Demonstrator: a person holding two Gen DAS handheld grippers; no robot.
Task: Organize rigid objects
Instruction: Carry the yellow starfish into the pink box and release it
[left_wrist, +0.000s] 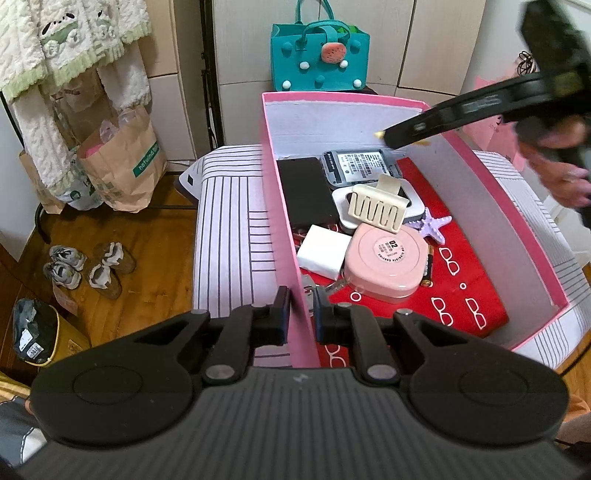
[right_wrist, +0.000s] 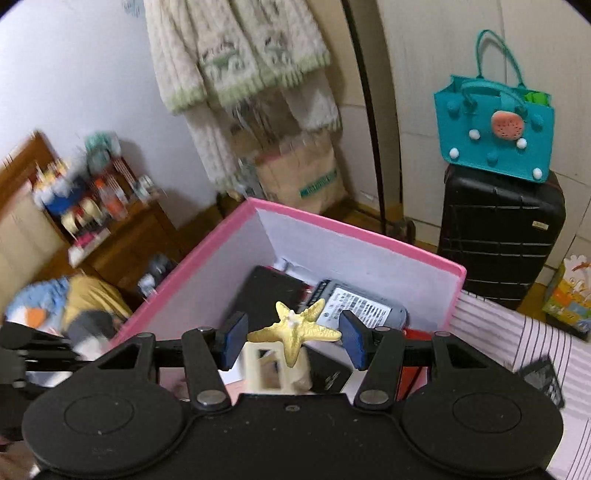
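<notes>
A pink box (left_wrist: 275, 206) with white inner walls sits on a striped cushion. My left gripper (left_wrist: 300, 314) is shut on the box's near left wall. Inside lie a black case (left_wrist: 306, 190), a grey labelled device (left_wrist: 360, 164), a cream hair claw (left_wrist: 376, 206), a pink round-cornered case (left_wrist: 384, 264), a white block (left_wrist: 323, 251), a purple starfish (left_wrist: 436, 227) and a battery (left_wrist: 428, 267) on red cloth. My right gripper (right_wrist: 293, 341) hangs open over the box (right_wrist: 229, 236). A yellow starfish (right_wrist: 293, 330) is between its fingers, apart from both pads; its tips show in the left wrist view (left_wrist: 379, 134).
A teal felt bag (left_wrist: 319, 55) stands on a black suitcase (right_wrist: 498, 236) behind the box. Paper bags (left_wrist: 122, 166), hanging robes (left_wrist: 55, 48) and shoes (left_wrist: 88, 266) are on the left over a wooden floor. The striped cushion (left_wrist: 229, 221) surrounds the box.
</notes>
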